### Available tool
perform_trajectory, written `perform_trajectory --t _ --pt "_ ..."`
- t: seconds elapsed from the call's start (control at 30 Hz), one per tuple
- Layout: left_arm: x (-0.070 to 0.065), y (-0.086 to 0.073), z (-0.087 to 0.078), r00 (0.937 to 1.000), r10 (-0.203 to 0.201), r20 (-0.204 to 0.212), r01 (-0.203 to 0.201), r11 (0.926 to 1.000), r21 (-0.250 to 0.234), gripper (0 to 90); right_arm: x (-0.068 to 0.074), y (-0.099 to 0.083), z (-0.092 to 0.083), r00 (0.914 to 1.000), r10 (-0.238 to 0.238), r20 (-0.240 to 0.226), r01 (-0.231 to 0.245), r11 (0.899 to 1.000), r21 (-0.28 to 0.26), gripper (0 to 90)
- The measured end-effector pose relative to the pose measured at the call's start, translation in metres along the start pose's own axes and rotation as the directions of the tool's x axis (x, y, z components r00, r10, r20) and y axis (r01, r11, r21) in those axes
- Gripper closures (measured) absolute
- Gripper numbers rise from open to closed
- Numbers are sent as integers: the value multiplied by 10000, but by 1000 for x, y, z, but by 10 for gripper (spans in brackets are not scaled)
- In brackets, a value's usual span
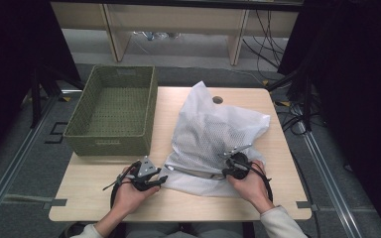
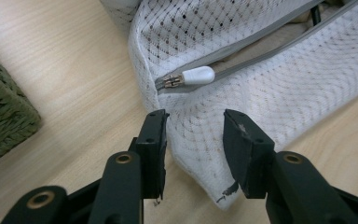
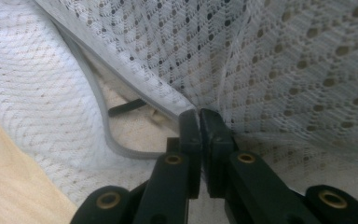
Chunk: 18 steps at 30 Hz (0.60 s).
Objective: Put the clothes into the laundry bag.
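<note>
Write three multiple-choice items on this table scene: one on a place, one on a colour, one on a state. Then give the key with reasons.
1. Where does the woven basket stand relative to the mesh laundry bag?
A. to its left
B. on top of it
C. to its right

2. What colour is the zipper pull?
A. red
B. white
C. black

3. How does the right gripper stand?
A. wide open above the bag
B. lying on bare table
C. shut on the bag's zipper edge

Key: 1 A, the high view shows the basket at the table's left; 2 B, the left gripper view shows a white pull; 3 C, its jaws meet with the mesh edge pinched between them.
</note>
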<state>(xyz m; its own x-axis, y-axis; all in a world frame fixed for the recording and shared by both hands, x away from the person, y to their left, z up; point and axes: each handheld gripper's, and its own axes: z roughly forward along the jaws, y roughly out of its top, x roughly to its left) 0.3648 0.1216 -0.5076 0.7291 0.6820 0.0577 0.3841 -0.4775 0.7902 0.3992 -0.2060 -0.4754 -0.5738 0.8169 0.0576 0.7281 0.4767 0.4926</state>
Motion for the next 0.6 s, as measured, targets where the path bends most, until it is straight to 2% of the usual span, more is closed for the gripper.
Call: perform_trajectory --t 0.03,0.07,0.13,0.17,0.23,0.27,0.3,0.33,0.37,0.43,0.47,0.5,0.53,0.57,0.6 --pt "-2 -1 -2 9999 -149 -48 149 9999 31 594 0 0 0 10000 0 17 0 10000 -4 886" --pt "0 -1 -4 10000 87 -4 -87 10000 34 592 0 0 0 10000 -47 63 47 10000 -39 881" --pt "-1 -3 -6 9999 76 -149 -79 9998 -189 571 5 1 -6 10000 -77 46 78 9996 -274 848" --pt "-3 -5 -8 9995 -316 -66 314 9991 -277 560 8 2 -9 9999 -141 -7 140 9990 -421 832" --pt "-1 -6 -12 9996 -288 4 288 9987 -412 529 16 6 -19 9997 -174 -176 158 9964 -836 796" --pt "-3 -6 -12 9986 -516 65 519 9974 -496 517 23 8 -24 9996 -229 -186 203 9917 -1269 768" --pt "-1 -6 -13 9996 -283 -29 281 9980 -570 509 25 9 -27 9994 -236 -267 203 9929 -1174 760" --pt "-2 -6 -14 9994 -333 -66 328 9973 -653 493 30 11 -29 9992 -266 -291 223 9901 -1385 752" --pt "0 -6 -15 9999 -110 -69 106 9981 -600 474 34 14 -32 9987 -164 -477 93 9895 -1444 745" --pt "1 -6 -15 9999 -75 -77 70 9977 -670 427 40 20 -31 9971 -481 -595 364 9820 -1851 727" --pt "-1 -7 -15 9996 -252 -126 243 9973 -692 416 44 23 -32 9966 -400 -727 261 9829 -1821 722" --pt "-1 -7 -15 9996 -258 -67 252 9965 -798 405 46 25 -30 9965 -369 -747 217 9807 -1944 719" --pt "-2 -7 -15 9993 -368 -62 361 9956 -860 398 48 28 -30 9954 -545 -789 389 9815 -1873 712" --pt "-5 -8 -14 9975 -699 78 703 9935 -893 392 51 30 -29 9951 -456 -882 286 9823 -1852 708" --pt "-5 -8 -14 9983 -572 55 575 9936 -976 385 52 33 -26 9932 -672 -948 463 9772 -2072 703"
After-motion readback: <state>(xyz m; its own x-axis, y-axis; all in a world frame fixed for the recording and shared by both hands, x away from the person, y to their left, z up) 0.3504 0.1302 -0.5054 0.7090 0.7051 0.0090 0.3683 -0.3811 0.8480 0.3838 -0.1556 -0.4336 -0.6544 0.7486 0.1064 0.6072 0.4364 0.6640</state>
